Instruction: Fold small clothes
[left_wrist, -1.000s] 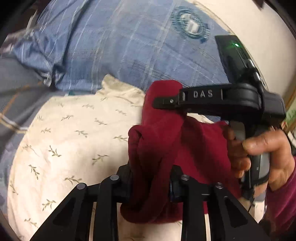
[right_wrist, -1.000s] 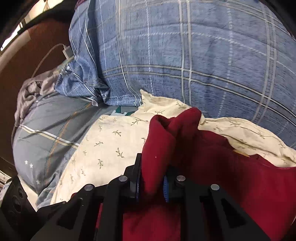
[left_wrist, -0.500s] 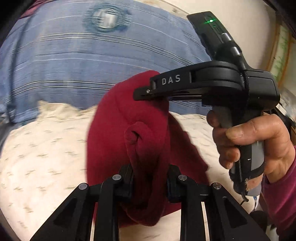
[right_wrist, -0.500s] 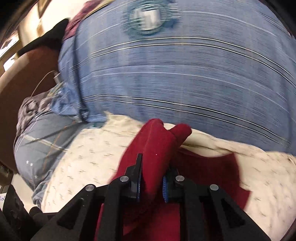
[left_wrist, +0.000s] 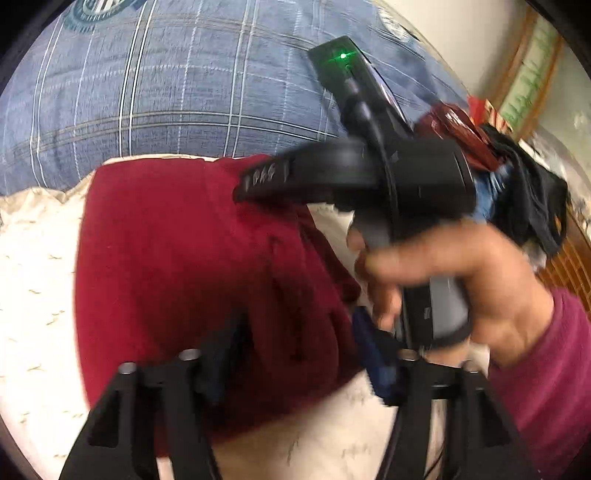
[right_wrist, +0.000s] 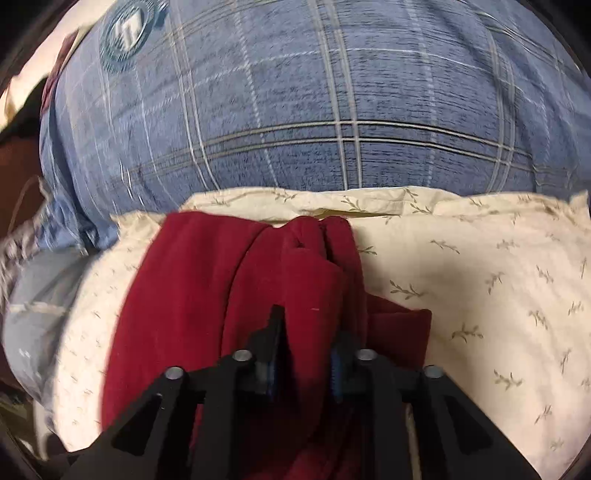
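Red garment (left_wrist: 192, 258) now lies spread on the cream pillow (right_wrist: 480, 266), no longer bunched; left gripper (left_wrist: 295, 354) opening, cloth loose between; right gripper (right_wrist: 304, 354) opening around a fold

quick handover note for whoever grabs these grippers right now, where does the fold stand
Left gripper: jaws opening, spread wide, red garment lying loose between them.
Right gripper: jaws opening, a bunched ridge of the red garment between its pads, grip easing.
Garment: laid on the cream leaf-print pillow, in front of the blue plaid bedding.
Done: cloth brought down onto the pillow.
Left: free both grippers, flatten the ridge, finish the fold.
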